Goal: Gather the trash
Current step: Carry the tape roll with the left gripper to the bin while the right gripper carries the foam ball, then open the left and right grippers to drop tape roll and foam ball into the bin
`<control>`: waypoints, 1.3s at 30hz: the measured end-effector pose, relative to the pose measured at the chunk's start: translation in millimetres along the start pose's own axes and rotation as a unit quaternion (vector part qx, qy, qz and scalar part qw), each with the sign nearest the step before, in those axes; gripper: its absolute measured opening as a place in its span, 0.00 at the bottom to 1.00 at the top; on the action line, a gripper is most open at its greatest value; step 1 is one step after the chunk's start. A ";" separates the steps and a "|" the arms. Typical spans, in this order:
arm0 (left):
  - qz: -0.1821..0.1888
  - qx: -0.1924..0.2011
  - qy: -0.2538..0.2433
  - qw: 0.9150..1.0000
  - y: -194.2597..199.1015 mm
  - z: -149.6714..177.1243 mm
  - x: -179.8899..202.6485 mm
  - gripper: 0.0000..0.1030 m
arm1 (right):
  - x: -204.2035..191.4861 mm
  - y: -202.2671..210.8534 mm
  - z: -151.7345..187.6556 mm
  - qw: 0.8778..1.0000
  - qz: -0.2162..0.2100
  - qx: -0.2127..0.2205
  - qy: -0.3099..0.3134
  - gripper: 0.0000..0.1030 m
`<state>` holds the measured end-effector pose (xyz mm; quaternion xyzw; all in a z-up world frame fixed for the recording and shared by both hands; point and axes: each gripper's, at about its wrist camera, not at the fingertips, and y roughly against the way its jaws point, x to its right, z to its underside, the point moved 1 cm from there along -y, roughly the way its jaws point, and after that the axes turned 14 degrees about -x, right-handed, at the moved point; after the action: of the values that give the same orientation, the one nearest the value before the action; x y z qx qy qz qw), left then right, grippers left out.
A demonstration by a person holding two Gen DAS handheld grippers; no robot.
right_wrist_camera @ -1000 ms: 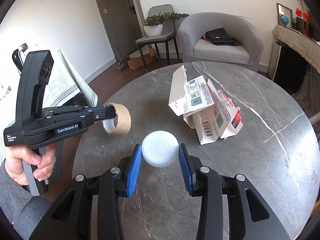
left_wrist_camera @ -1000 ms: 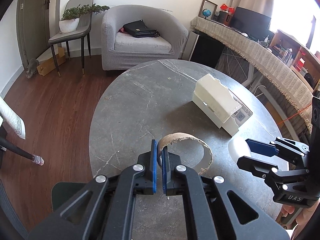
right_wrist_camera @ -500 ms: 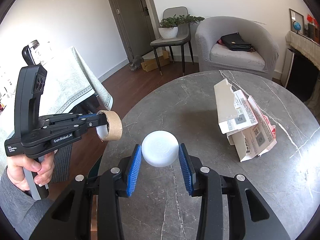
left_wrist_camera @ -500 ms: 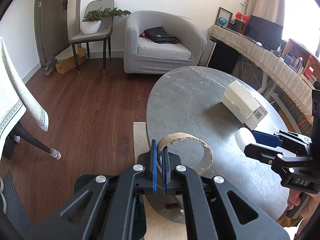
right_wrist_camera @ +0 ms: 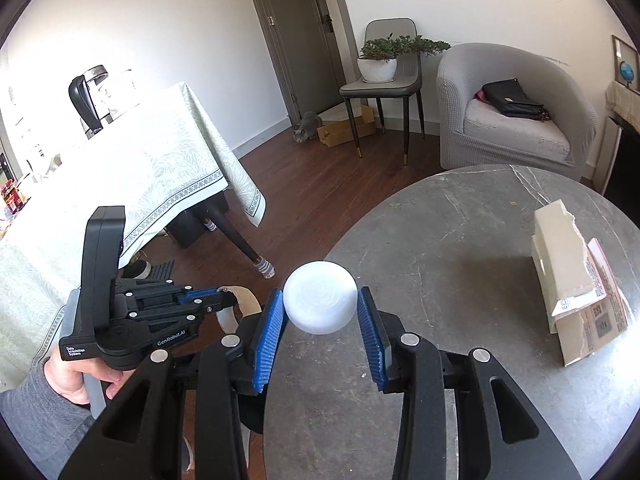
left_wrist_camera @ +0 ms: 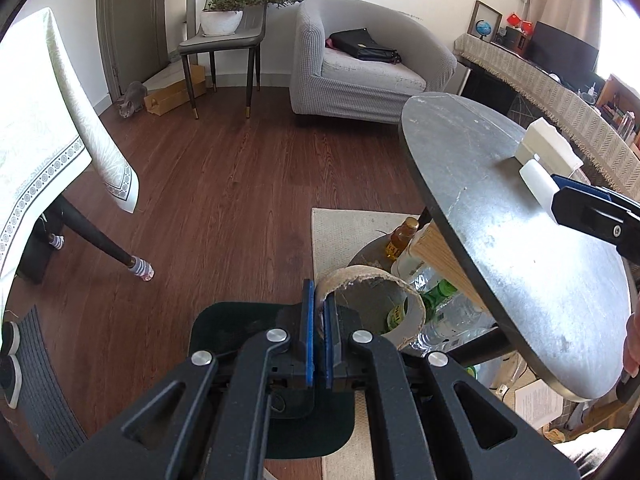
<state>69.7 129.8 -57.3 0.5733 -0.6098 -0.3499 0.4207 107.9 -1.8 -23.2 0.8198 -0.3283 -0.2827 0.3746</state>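
Cardboard ring [left_wrist_camera: 372,304] wall sits clamped between left gripper [left_wrist_camera: 316,340] fingers; right gripper [right_wrist_camera: 320,332] fingers squeeze white lid [right_wrist_camera: 320,298].

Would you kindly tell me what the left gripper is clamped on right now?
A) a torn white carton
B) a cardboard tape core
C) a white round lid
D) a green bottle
B: the left gripper pinches the wall of the cardboard tape core between its blue pads.

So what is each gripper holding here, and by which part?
Left gripper pinches the cardboard tape core by its wall; right gripper clamps the white lid across its sides.
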 end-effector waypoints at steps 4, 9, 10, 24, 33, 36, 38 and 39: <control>0.006 -0.020 0.002 1.000 -7.1 8.5 -9.8 0.05 | -19.1 -10.7 -4.1 1.000 -0.004 -0.008 0.021 0.37; -0.008 -0.051 0.013 0.999 -24.2 24.1 -29.4 0.05 | -30.4 -21.0 -11.8 0.999 -0.009 -0.016 0.031 0.37; -0.010 -0.058 0.018 0.998 -28.9 28.9 -36.0 0.05 | -33.3 -23.2 -12.5 0.999 -0.011 -0.017 0.033 0.37; -0.028 -0.155 0.026 0.987 -79.5 69.8 -75.0 0.06 | -84.6 -72.2 -19.0 0.994 -0.012 -0.070 0.088 0.37; -0.026 -0.166 0.034 0.985 -83.7 79.0 -92.7 0.32 | -104.5 -107.0 -13.9 0.986 0.011 -0.120 0.113 0.37; -0.020 -0.160 0.038 0.986 -78.5 78.1 -96.5 0.43 | -106.7 -114.7 -13.0 0.985 0.014 -0.129 0.115 0.37; -0.014 -0.159 0.038 0.986 -75.1 76.5 -97.3 0.44 | -108.6 -119.9 -14.0 0.984 0.017 -0.134 0.115 0.37; -0.016 -0.154 0.037 0.987 -72.5 76.3 -98.0 0.44 | -108.7 -122.3 -14.5 0.984 0.018 -0.136 0.114 0.37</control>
<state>28.1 215.8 -164.8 0.5241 -0.5236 -0.4244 0.5205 90.2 147.6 -89.2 0.7818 -0.2568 -0.2231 0.5226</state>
